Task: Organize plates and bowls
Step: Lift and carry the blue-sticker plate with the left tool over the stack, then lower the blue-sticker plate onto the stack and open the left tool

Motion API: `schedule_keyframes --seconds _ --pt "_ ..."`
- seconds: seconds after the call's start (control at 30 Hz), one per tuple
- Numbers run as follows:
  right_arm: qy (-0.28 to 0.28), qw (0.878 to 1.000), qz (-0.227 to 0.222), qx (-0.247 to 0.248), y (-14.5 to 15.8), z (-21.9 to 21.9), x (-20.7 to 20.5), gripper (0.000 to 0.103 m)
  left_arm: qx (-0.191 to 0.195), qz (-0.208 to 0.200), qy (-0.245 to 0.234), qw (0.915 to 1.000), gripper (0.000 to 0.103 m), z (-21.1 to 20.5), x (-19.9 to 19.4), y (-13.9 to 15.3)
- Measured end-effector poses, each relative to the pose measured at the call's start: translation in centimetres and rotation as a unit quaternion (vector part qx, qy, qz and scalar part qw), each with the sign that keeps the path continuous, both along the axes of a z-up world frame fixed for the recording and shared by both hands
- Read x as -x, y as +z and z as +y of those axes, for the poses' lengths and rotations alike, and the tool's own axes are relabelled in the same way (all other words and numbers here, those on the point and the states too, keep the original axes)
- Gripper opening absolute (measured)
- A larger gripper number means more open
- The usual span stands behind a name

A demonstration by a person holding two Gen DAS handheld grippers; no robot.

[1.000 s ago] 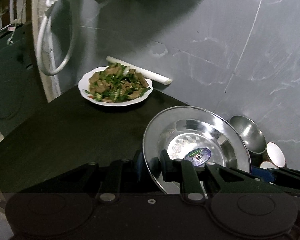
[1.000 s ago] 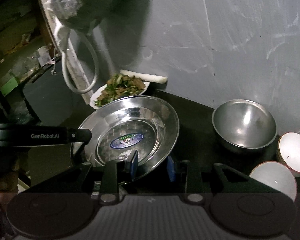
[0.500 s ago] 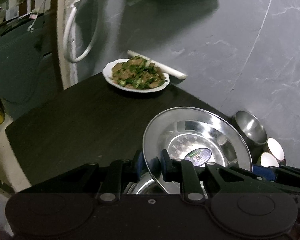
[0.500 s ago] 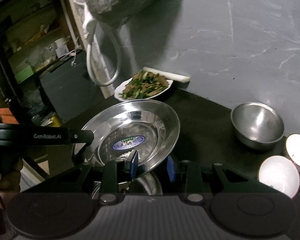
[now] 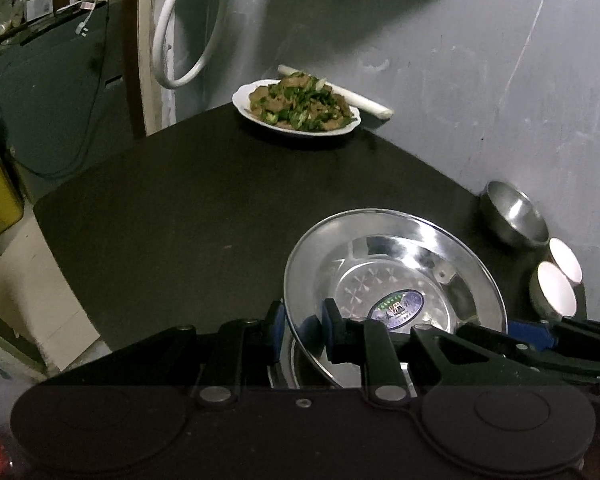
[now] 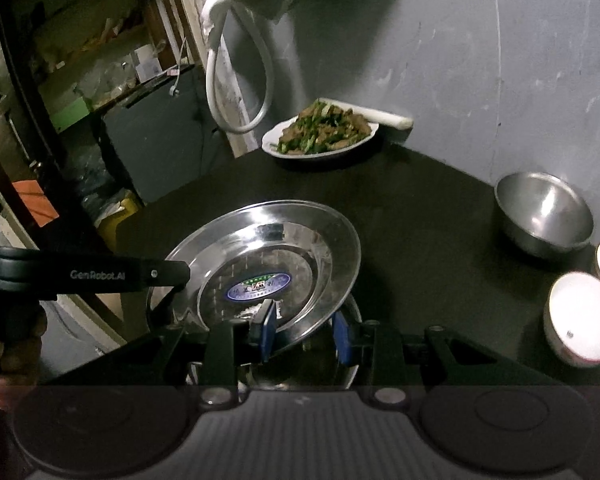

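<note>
Your left gripper [image 5: 302,330] pinches the near rim of the upper steel plate [image 5: 396,280], one blue pad outside the rim and one inside. Your right gripper [image 6: 302,330] straddles the opposite rim of that plate; its left pad lies against the inside, the right pad stands off below the edge, so I cannot tell whether it actually clamps. The plate is tilted and raised, with a second steel plate [image 6: 340,372] directly underneath it, partly hidden.

To the right, two white bowls [image 6: 580,316] sit touching each other on the dark table [image 5: 188,208]. Just beyond them, near the wall, a steel bowl [image 6: 544,210] rests upright.

At the far corner, a white dish of stir-fried greens [image 5: 298,108] sits well apart from the plates. A white roll [image 5: 360,98] lies behind it, against the grey wall [image 5: 480,60].
</note>
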State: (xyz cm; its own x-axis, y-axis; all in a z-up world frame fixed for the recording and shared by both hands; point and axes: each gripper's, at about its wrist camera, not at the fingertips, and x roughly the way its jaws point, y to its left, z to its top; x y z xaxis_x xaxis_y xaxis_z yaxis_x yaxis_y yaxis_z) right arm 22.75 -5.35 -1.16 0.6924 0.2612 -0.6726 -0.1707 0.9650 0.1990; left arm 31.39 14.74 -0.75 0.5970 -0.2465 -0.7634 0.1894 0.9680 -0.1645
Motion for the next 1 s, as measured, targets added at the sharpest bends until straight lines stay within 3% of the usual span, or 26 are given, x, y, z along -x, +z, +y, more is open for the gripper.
schedule_keyframes --seconds 0.57,0.83,1.0 --pt "0.013 0.999 0.037 0.003 -2.1 0.4 0.7 0.034 -0.026 0.017 -0.002 0.9995 0.023 -0.1 1.3 -1.8" --pt "0.016 0.999 0.046 0.001 -2.4 0.3 0.4 0.034 -0.047 0.011 -0.009 0.9988 0.023 -0.6 1.8 -2.2" --pt "0.026 0.998 0.049 0.014 -2.6 0.7 0.0 0.034 -0.069 -0.015 -0.036 0.9968 0.020 -1.8 2.3 -2.2"
